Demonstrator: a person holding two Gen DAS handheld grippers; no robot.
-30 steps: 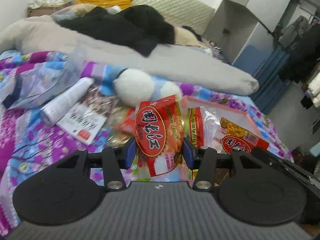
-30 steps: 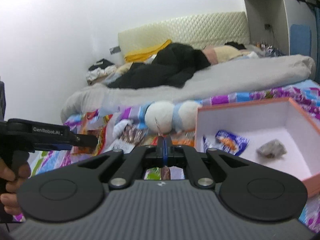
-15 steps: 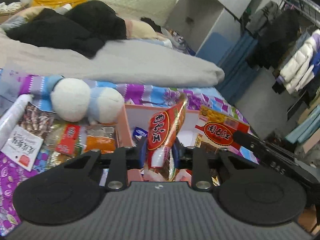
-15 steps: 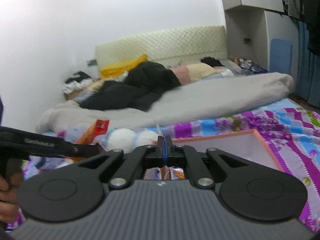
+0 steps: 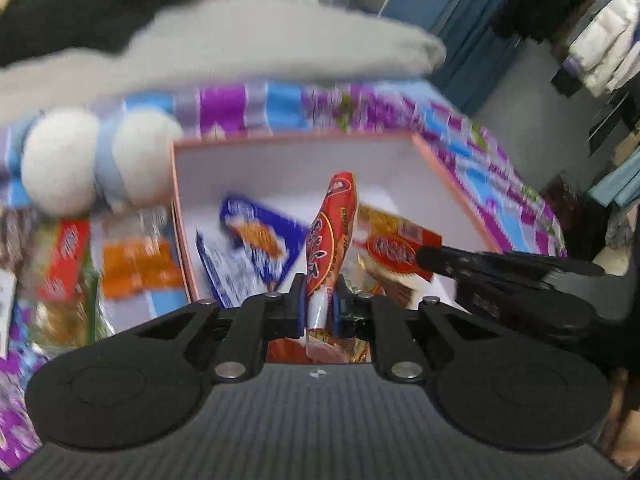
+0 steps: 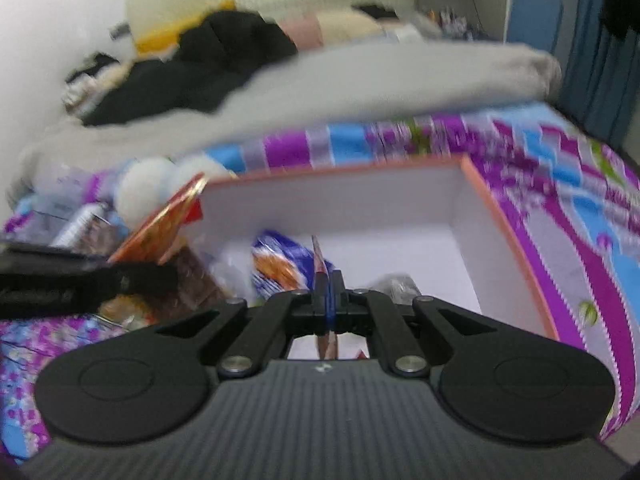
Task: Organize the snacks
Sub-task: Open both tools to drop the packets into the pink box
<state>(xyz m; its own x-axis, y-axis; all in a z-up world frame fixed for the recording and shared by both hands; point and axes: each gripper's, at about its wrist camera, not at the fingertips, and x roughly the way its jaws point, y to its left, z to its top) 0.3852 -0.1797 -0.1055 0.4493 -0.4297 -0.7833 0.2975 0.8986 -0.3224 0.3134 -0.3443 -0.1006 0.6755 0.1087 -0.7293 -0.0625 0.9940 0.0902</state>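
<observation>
pinching a red snack packet (image 5: pixel 329 236), the left gripper's (image 5: pixel 318 306) jaws just narrowed

Open box on the bedspread, snack packets inside it and to its left.

The box (image 5: pixel 452 184) sits on the bedspread (image 5: pixel 480 148). In it a snack packet (image 5: pixel 256 240) lies toward the left wall, and a small wrapped lump (image 6: pixel 394 286) lies right of it on the floor. The plush toy (image 5: pixel 92 168) rests just outside the box's far left corner, with loose packets (image 5: pixel 136 264) before it, left of the box. The folded blanket (image 5: pixel 240 44) lies behind them all.
</observation>
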